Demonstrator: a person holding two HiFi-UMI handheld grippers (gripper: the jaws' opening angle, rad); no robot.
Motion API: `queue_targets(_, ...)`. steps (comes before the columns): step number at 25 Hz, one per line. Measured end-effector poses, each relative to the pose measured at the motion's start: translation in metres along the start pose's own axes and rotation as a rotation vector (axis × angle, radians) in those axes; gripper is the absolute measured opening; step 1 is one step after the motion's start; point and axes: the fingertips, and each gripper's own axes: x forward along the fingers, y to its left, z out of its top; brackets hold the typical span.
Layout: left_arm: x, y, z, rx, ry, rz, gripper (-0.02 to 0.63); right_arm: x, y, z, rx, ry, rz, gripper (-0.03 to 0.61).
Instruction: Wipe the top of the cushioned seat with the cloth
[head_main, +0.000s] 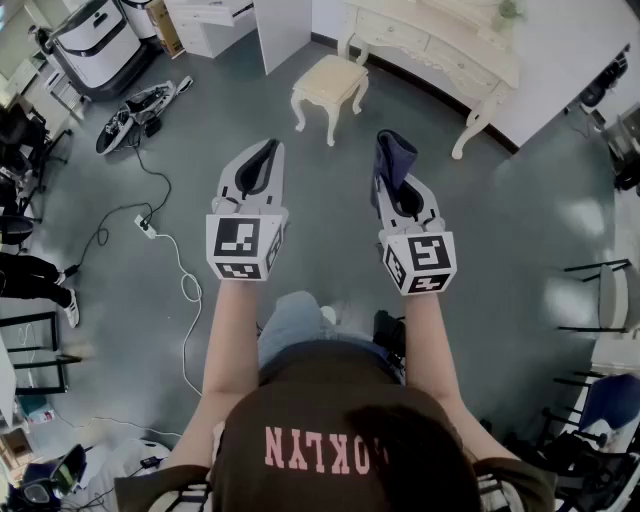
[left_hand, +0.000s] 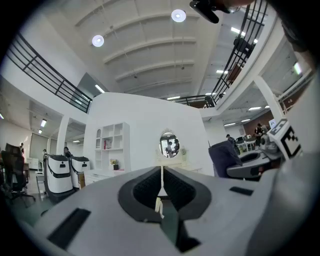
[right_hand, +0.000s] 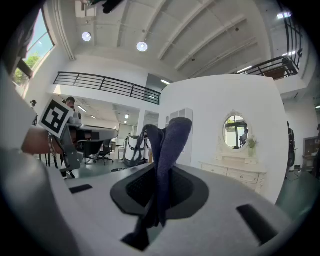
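Right tongs (head_main: 392, 185) pinch limp navy cloth (head_main: 394, 152) (soft folds); square cushioned seat (head_main: 330, 78) apart.

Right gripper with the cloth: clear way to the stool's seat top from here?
Probably yes. The right gripper is shut on the cloth, the cushioned seat looks bare on top, and only open floor lies between them. It stands well ahead, so stepping closer seems needed.
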Motion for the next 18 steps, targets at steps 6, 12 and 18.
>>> queue_targets(6, 0.014, -0.003, -0.003, 0.001, 0.008, -0.003, 0.011, 0.005, -0.013, 0.000, -0.007, -0.009, -0.006, 0.032)
queue_targets(12, 0.046, 0.002, -0.012, -0.004, 0.017, -0.013, 0.011, 0.025, -0.037, -0.007, 0.012, 0.007, -0.030, 0.032)
queue_targets(18, 0.093, 0.031, -0.027, -0.018, 0.033, -0.013, 0.011, 0.074, -0.056, -0.014, 0.026, 0.025, -0.037, 0.032)
